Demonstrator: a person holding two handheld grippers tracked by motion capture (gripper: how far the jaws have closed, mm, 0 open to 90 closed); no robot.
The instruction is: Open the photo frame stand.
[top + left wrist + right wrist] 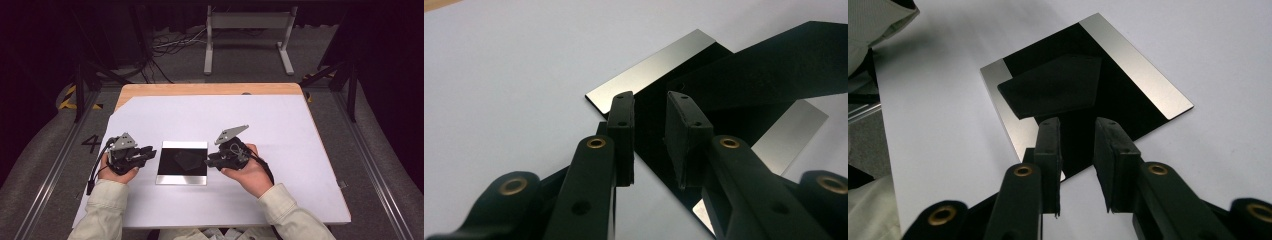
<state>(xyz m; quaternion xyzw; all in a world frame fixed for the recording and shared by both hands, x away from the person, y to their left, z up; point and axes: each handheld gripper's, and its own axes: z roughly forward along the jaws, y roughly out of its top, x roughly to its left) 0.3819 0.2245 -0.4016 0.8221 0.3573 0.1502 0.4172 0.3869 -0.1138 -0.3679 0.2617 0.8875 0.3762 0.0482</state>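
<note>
A: Quick pass, left to right, everything placed off the mirror plate [182, 163]. Left gripper [150, 152] sits just beside the plate's left edge, jaws apart, nothing between them. In the left gripper view the fingers [622, 131] hang over the plate's near edge with a clear gap.

B: And the plate itself?

A: Flat on the white sheet [280, 135], between the two grippers. Square, thin, rigid, glossy; dark reflective middle with bright silvery strips [1138, 70] along two opposite edges. On it lies a dark flat piece [1055, 85], matte, angular, one corner cut off. It's resting on the plate's middle.

B: Right side?

A: Right gripper [209, 161] is just beside the plate's right edge, jaws parted, gripping nothing. Fingers [1049, 145] sit above the plate's near edge, short of the dark piece.

B: Step in hand?

A: My read: the dark piece is laid on the plate and the right gripper is clear of it. To do it well, back away level and don't drag the pads across the gloss; it probably scratches and smears easily. The plate looks slippery on the sheet, so the left gripper should steady the edge without nudging it.
</note>
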